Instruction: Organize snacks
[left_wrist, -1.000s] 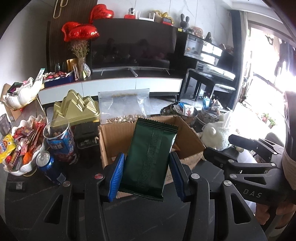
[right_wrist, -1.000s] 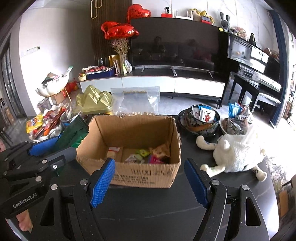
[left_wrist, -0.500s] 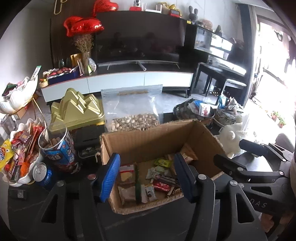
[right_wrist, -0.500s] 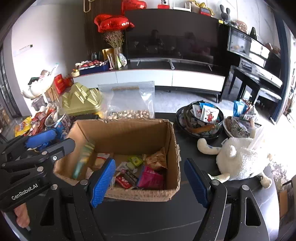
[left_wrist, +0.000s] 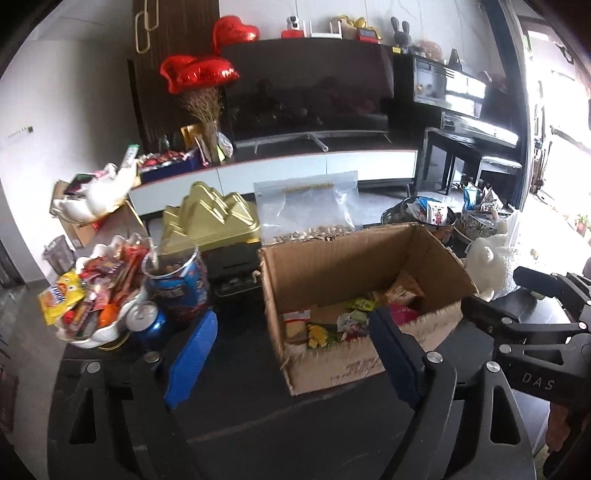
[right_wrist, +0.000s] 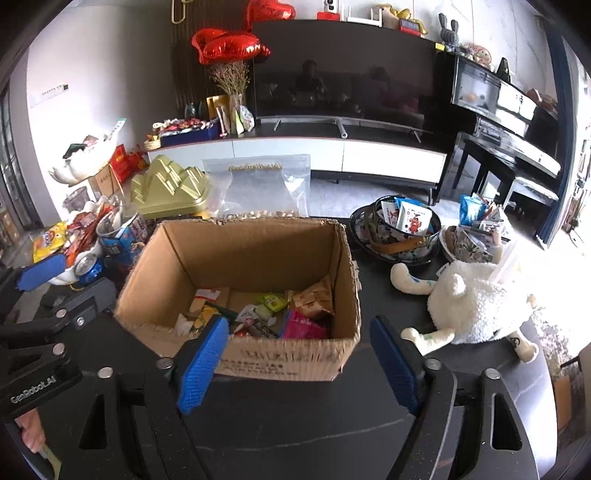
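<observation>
Both claws stand wide open and hold nothing. In the left wrist view the left claw hangs low in the frame, its blue pads spread either side of the near left corner of the cardboard box. In the right wrist view the right claw straddles the box's near wall, again with nothing between the pads.

The box sits at the centre of the dark bench, open-topped, with loose snack packets scattered over its floor: small foil and paper sachets, a pink one, an orange-brown one, a yellow-green one.

More snacks wait at the left edge of the left wrist view, heaped in a white bowl, with a blue can just beside it and an open blue tub behind that. At the upper right of the right wrist view a patterned bowl holds further packets, near a white plush toy.

The packets look light, thin and crinkly, likely slippery on their glossy film and easy to crush if they hold biscuits or crisps. A sensible hold would be across a packet's flat middle or along a sealed edge, with gentle closing pressure. The can appears heavier and rigid; it would want a grip around its body.
</observation>
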